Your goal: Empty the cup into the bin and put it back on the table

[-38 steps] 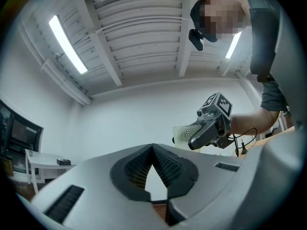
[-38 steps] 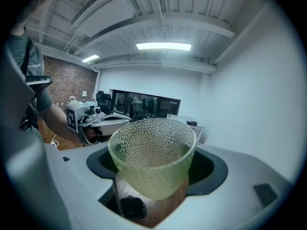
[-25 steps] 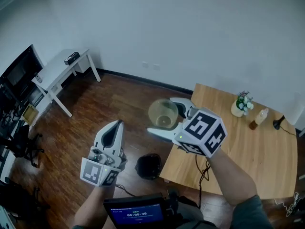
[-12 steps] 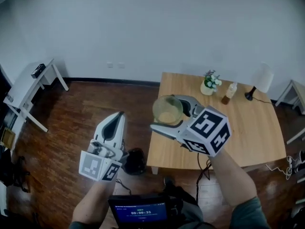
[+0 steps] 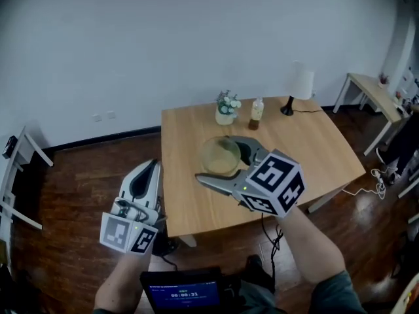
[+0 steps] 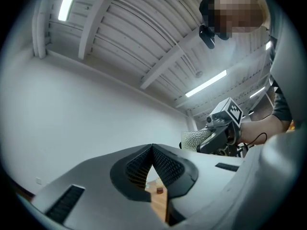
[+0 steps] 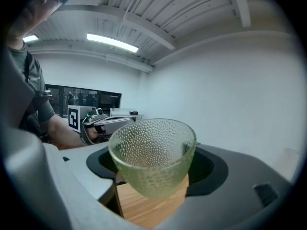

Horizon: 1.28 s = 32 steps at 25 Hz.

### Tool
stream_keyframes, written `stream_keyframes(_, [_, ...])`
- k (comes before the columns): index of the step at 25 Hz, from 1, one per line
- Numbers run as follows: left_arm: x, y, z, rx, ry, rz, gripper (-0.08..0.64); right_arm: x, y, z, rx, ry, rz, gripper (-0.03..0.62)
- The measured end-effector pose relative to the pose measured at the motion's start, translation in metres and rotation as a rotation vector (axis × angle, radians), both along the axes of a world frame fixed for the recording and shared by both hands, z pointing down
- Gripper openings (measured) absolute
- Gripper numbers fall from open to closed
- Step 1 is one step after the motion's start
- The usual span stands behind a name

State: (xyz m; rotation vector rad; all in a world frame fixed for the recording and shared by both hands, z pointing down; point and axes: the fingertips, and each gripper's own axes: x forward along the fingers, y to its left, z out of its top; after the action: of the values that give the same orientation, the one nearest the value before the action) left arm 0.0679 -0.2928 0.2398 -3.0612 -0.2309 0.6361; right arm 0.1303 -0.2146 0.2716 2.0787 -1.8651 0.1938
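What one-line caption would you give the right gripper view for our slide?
Right gripper clamps a dimpled glass cup over the wooden table, with the left gripper beyond.

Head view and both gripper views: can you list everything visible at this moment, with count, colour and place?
table: one, light wood, middle of the room
cup: one, greenish dimpled glass, looks empty, held over the table's near side
flower pot: one, white with green and white flowers, table's far edge
bottle: one, clear with amber liquid, just right of the flower pot
lamp: one, white shade on a black base, table's far edge, right of the bottle
side table: one, light wood, far right
floor: dark wood
wall: white
screen: one, blue, bottom edge
left gripper: grey-white, jaws together, empty, left of the table
right gripper: grey-white, clamped on the cup
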Motion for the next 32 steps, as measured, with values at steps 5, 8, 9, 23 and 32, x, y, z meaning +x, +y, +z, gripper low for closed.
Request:
stream_keyframes(5, [0.034, 0.054, -0.002, 0.023, -0.006, 0.083, 0.000, 0.032, 0.057, 0.000, 0.007, -0.007, 0.084, 0.396])
stream_keyframes(8, [0.056, 0.082, 0.002, 0.005, -0.019, 0.111, 0.000, 0.050, 0.092, 0.001, 0.010, -0.011, 0.121, 0.396])
stream_keyframes(9, [0.063, 0.093, 0.003, 0.004, -0.021, 0.119, 0.000, 0.057, 0.105, 0.001, 0.012, -0.013, 0.130, 0.396])
stream_keyframes(23, [0.154, 0.240, -0.001, 0.035, -0.024, 0.110, 0.000, 0.149, 0.258, -0.001, 0.019, -0.016, 0.140, 0.397])
stream_keyframes(32, [0.195, 0.302, 0.011, 0.025, -0.059, 0.076, 0.000, 0.192, 0.319, 0.008, 0.015, -0.037, 0.118, 0.396])
